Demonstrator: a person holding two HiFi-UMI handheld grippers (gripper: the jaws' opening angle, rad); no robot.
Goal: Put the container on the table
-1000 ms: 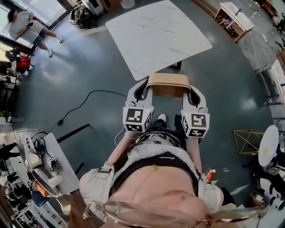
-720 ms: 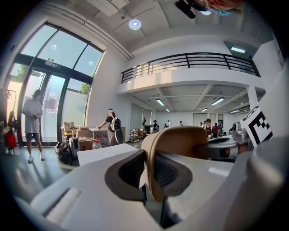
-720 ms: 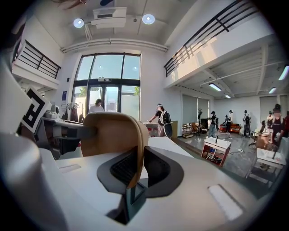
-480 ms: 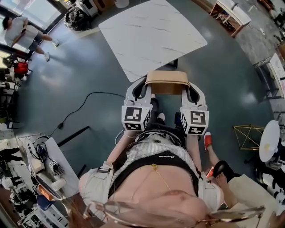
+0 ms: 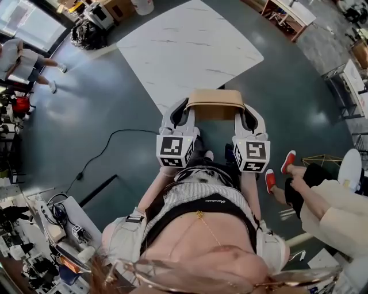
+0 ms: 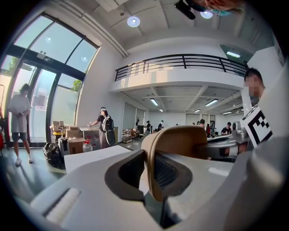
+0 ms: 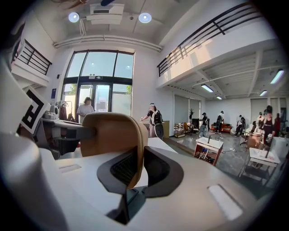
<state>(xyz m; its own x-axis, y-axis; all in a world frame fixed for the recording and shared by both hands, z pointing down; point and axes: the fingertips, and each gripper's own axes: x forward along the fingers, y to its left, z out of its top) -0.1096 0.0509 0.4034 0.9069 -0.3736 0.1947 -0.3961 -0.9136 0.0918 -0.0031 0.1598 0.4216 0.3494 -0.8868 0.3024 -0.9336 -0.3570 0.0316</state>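
Note:
A tan, rounded container [image 5: 216,104] hangs in the air in front of the person's body, held from both sides. My left gripper [image 5: 185,110] is shut on its left wall, and my right gripper [image 5: 248,117] is shut on its right wall. In the left gripper view the container's rim [image 6: 180,144] is pinched between the dark pads of the left gripper [image 6: 151,169]. The right gripper view shows the same: the container [image 7: 113,135] has its wall clamped in the right gripper [image 7: 137,169]. The white marble table [image 5: 190,51] lies just beyond the container, with its near corner close to it.
A person in red shoes [image 5: 310,189] stands close at the right. A black cable [image 5: 109,143] runs over the dark floor at the left. A cluttered workbench [image 5: 63,224] is at the lower left, a wooden shelf unit [image 5: 287,14] at the top right.
Both grippers have carried the container forward, and the table's corner is now nearer to it. A person in red shoes has walked into view at the right.

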